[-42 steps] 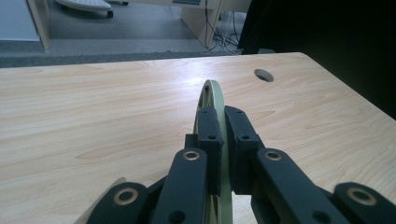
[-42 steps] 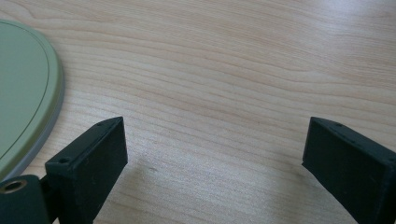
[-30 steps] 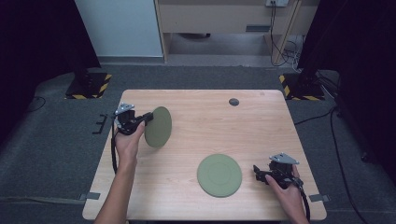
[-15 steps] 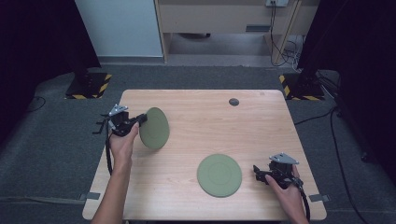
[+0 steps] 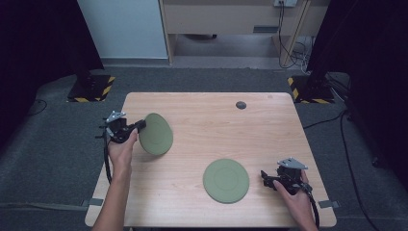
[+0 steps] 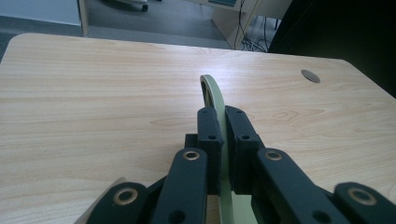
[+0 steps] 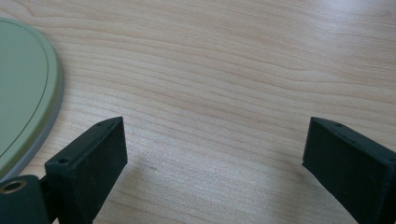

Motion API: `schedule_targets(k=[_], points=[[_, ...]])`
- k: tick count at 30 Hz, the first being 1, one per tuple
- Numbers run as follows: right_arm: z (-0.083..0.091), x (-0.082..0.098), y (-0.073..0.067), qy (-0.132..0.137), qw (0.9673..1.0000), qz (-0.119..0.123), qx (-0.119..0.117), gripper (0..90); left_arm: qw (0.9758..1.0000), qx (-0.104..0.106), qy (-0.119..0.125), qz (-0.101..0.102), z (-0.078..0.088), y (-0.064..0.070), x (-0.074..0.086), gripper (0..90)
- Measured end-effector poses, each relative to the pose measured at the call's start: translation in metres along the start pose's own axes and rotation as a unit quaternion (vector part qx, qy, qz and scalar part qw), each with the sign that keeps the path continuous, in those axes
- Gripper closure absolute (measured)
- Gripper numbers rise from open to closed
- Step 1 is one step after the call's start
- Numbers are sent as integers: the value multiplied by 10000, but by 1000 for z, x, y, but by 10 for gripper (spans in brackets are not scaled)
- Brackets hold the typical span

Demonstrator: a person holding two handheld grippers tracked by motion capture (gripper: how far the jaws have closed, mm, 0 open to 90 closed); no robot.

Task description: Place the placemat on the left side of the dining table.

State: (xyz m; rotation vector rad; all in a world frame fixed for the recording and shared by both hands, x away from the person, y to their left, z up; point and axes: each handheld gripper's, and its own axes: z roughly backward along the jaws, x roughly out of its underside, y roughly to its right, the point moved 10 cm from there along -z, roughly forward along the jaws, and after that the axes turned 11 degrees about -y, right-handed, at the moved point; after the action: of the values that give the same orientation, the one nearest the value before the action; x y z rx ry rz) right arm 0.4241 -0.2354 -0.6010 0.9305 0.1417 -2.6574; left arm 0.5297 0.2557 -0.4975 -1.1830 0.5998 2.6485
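While your left gripper (image 5: 139, 126) at the left of the high view clamps one green plate (image 5: 156, 134) by its rim, that plate hangs tilted on edge above the table (image 5: 202, 120), so the pick-up is done and the set-down is not. In the left gripper view the two black jaws stand nearly together with the plate's thin edge (image 6: 211, 88) pinched between them and running away from the camera. I judge the work about half complete: one plate is lifted, and where it goes next cannot be read from the frames, though stacking it on its twin is the likely end.

Moving right, the second green plate (image 5: 225, 181) lies flat in the lower middle of the high view, well apart from the lifted one, with bare wood between them. Nothing stands in that path.

Further right, your right gripper (image 5: 264, 176) rests low on the table just beside the flat plate, not touching it. In the right gripper view its jaws stand wide apart with nothing between them, and the plate's rim (image 7: 28, 98) sits at the left edge of the frame.

A small dark round cap (image 5: 241, 105) sits in the upper right part of the tabletop, clear of both plates. Note the right gripper's closeness to the flat plate as the one possible obstruction to a set-down there.
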Motion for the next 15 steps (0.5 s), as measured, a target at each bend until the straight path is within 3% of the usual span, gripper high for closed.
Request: schedule_targets(k=[15], points=[[0,0,0,-25,10000,7,8,66,9997,-80,-23,214,-1,-26,19,853]])
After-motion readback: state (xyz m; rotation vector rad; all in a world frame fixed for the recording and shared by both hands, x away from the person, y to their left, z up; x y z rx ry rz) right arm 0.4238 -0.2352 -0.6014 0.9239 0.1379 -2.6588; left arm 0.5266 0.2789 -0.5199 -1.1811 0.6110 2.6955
